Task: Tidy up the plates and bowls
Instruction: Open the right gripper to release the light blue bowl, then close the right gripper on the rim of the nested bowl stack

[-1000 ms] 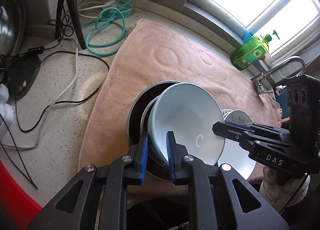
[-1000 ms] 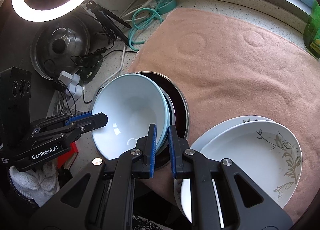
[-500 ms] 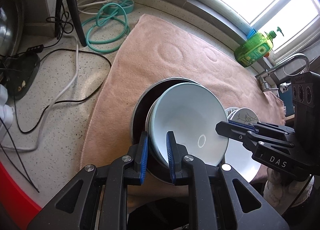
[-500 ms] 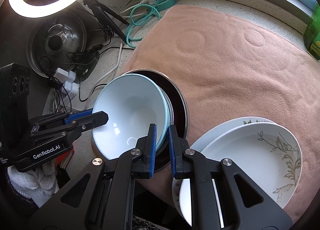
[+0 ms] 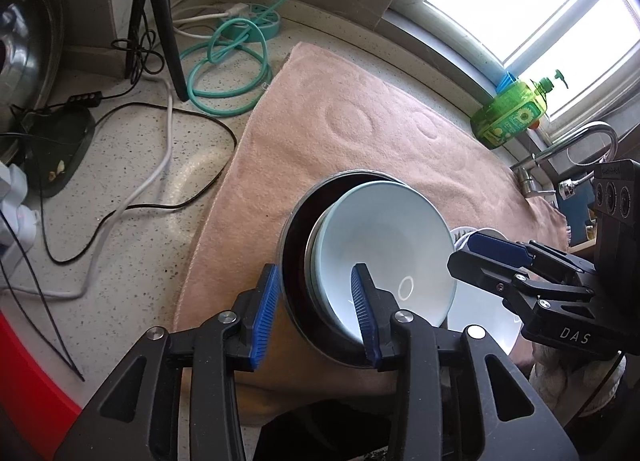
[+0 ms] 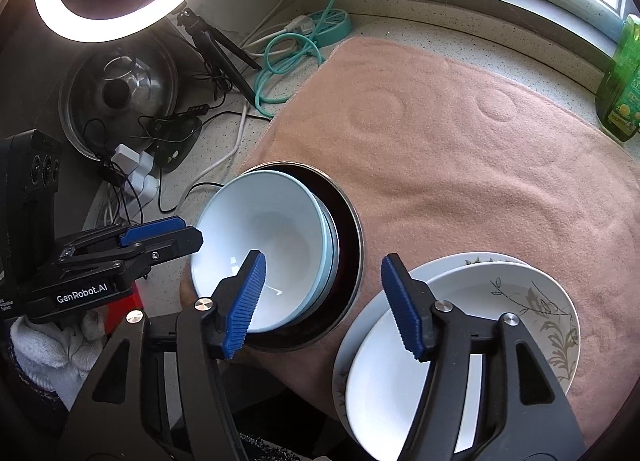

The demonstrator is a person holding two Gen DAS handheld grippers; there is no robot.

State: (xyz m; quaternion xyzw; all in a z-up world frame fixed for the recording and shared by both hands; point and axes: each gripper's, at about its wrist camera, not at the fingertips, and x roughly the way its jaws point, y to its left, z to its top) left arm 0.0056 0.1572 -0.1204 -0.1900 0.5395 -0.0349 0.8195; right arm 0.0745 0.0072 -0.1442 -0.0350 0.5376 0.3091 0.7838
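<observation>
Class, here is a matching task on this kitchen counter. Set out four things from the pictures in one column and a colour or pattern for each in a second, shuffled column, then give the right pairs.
Things:
1. top bowl
2. towel
3. soap bottle
4. top plate

Colour or pattern:
A. green
B. white with a leaf pattern
C. pale blue
D. pink

Pairs: 1-C, 2-D, 3-A, 4-B
</observation>
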